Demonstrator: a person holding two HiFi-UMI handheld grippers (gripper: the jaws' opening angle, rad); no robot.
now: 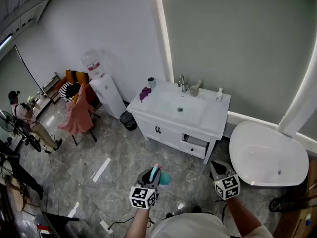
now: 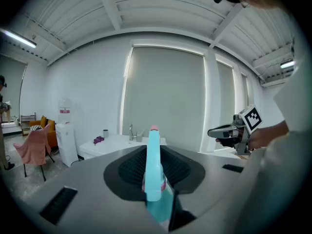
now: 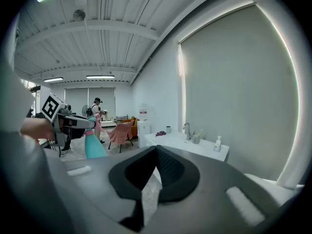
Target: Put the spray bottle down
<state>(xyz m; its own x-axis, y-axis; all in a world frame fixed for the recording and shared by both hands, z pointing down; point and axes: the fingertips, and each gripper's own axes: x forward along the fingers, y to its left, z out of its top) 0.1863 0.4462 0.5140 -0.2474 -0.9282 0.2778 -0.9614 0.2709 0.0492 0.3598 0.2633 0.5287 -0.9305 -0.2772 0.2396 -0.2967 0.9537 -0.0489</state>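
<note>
Between left gripper (image 2: 153, 152) jaws, spray bottle (image 2: 154, 177) clamped

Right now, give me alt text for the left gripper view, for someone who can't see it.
A teal plastic spray bottle with a pink tip is clamped between the black jaws of the left gripper. Behind stands a white sink vanity, with the right gripper at right.

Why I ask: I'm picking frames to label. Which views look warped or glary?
Head view: mildly bent edges, and the wall light strip blows out white. Left gripper view: heavy fisheye, black corners, the spray bottle looming close and slightly soft. Right gripper view: same fisheye and black corners, evenly lit.
</note>
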